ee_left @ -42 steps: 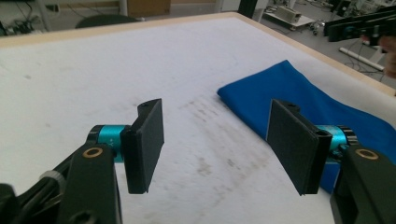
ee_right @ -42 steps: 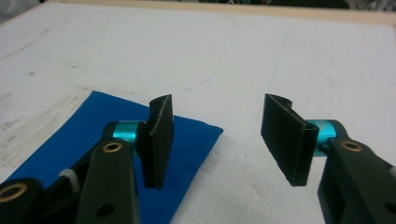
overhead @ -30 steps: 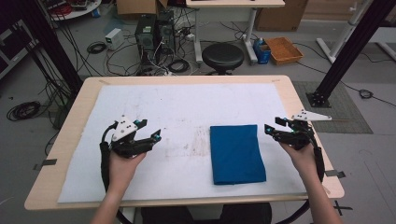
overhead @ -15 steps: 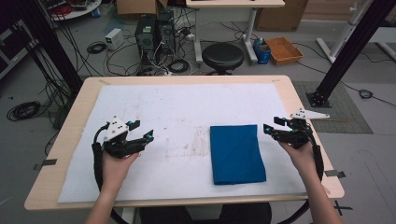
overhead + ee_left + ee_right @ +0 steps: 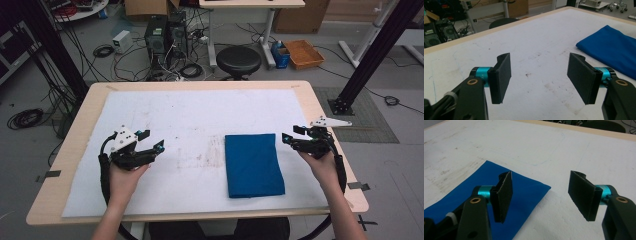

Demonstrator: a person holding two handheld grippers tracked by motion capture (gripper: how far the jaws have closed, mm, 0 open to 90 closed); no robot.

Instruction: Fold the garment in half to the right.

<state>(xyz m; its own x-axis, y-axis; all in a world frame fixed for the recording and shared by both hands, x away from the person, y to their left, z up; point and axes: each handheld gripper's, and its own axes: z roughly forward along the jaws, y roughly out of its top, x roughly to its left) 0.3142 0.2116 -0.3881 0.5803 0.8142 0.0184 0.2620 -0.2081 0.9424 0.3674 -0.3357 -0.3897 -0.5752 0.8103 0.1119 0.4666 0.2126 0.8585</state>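
Cables trail all over the grey floor beyond the table, where two computer towers stand beside a round black stool. An orange tray sits on the floor near a second desk's white leg, and black frame posts rise at both sides of the room. A cardboard box stands further back.

Light wood edges the table, and a white sheet covers nearly all of its top, smudged with brownish marks around the middle and faint pen lines toward the far edge. Bits of dark tape stick to the left and right edges near the front corners.

A folded blue cloth lies flat on the sheet, right of the middle and closer to the front edge, one long side running toward the person.

The left gripper hovers over the left part of the sheet, well apart from the cloth, its jaws spread wide with nothing between them. The right gripper sits near the right edge, just beside the cloth's far right corner, jaws likewise wide and empty, one of them over the blue fabric.
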